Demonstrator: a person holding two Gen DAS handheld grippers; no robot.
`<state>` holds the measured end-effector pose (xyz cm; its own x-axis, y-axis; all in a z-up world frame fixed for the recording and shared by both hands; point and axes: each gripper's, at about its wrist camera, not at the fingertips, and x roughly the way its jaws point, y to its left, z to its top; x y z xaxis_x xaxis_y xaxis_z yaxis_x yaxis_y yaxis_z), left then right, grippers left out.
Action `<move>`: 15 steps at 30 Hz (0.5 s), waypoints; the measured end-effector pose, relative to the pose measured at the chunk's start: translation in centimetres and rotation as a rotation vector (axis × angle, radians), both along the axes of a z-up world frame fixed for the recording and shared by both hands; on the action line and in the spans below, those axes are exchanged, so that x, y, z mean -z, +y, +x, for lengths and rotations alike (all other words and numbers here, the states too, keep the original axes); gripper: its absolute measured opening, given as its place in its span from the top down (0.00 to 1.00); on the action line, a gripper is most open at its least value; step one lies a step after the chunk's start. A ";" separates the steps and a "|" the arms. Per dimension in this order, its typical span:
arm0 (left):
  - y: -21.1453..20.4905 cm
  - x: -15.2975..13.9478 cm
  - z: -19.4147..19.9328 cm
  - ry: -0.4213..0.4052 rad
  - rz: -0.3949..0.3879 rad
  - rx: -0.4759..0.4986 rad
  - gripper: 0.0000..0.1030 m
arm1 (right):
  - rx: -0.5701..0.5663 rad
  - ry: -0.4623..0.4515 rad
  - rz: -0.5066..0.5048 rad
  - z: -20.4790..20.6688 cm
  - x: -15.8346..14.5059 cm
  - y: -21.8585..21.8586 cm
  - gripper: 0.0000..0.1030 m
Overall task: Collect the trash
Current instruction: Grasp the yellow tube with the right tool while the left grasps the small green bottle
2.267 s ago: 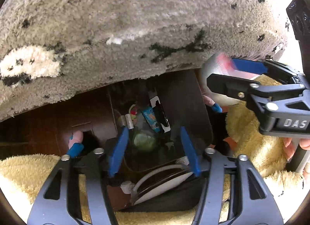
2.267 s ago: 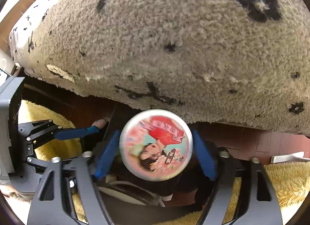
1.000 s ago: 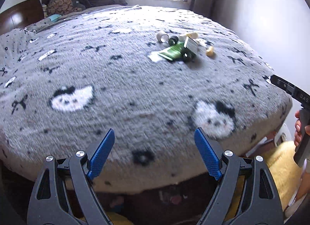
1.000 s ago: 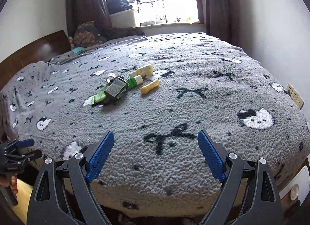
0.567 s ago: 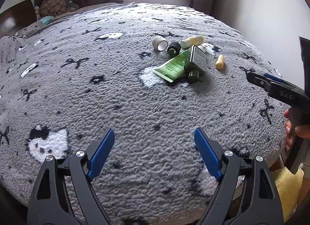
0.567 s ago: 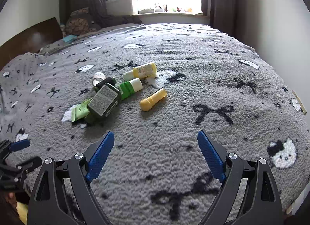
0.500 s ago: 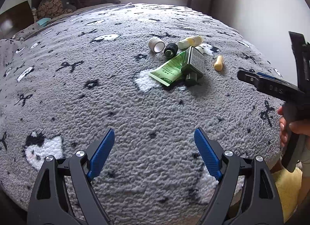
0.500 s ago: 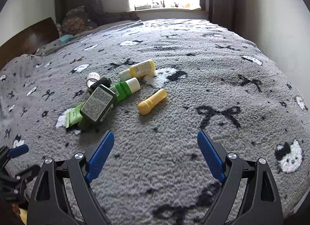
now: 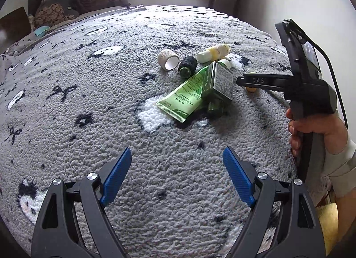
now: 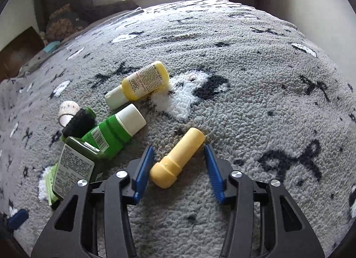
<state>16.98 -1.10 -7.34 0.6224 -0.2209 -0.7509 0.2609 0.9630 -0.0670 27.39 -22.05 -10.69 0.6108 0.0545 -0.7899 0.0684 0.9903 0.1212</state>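
Trash lies in a small cluster on the grey fleece blanket [image 10: 255, 62] of the bed, and both of my grippers are now much nearer to it than a second ago, when the items were small at the top of each view.

In my right wrist view, my right gripper [image 10: 178, 164] sits low in the centre of the frame, and its jaws have just been closing: the blue pads, spread wide half a second ago, now flank the small yellow tube [image 10: 176, 158], which lies tilted between them with its cap end toward the camera. The left pad looks just beside or touching the cap; the right pad stands clear of the tube, so I am not gripping it yet.

To the left of it lie the green tube [image 10: 113, 131] with a white cap, the dark green bottle [image 10: 73, 167] with a printed label, the black-capped item [image 10: 79, 123], the roll of tape [image 10: 66, 111] and, above them, the yellow bottle [image 10: 144, 83] with a white cap. These have not changed places among themselves.

In my left wrist view, my left gripper [image 9: 176, 178] is wide open with nothing between its pads, above bare blanket at the bottom of the frame, as open as it was before. The cluster lies in the upper middle, and the other gripper reaches in from the right edge, held by my right hand [image 9: 316, 124], further into frame than half a second ago.
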 end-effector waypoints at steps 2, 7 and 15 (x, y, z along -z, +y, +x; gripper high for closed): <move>-0.9 -0.2 0.5 -0.008 0.004 0.015 0.23 | -0.006 -0.005 -0.017 0.0 -0.2 -0.4 0.77; -3.9 -0.7 1.8 -0.039 0.022 0.061 0.23 | -0.028 -0.012 -0.079 -0.5 -0.7 -2.0 0.79; -9.2 0.4 4.7 -0.103 0.156 0.101 0.23 | -0.033 -0.010 -0.101 -2.4 -1.4 -6.0 0.78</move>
<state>21.67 -10.29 -7.72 0.6786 -0.1722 -0.7141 0.3544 0.9283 0.1129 24.96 -28.08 -9.29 0.6180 -0.0043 -0.7861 0.0346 0.9992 0.0217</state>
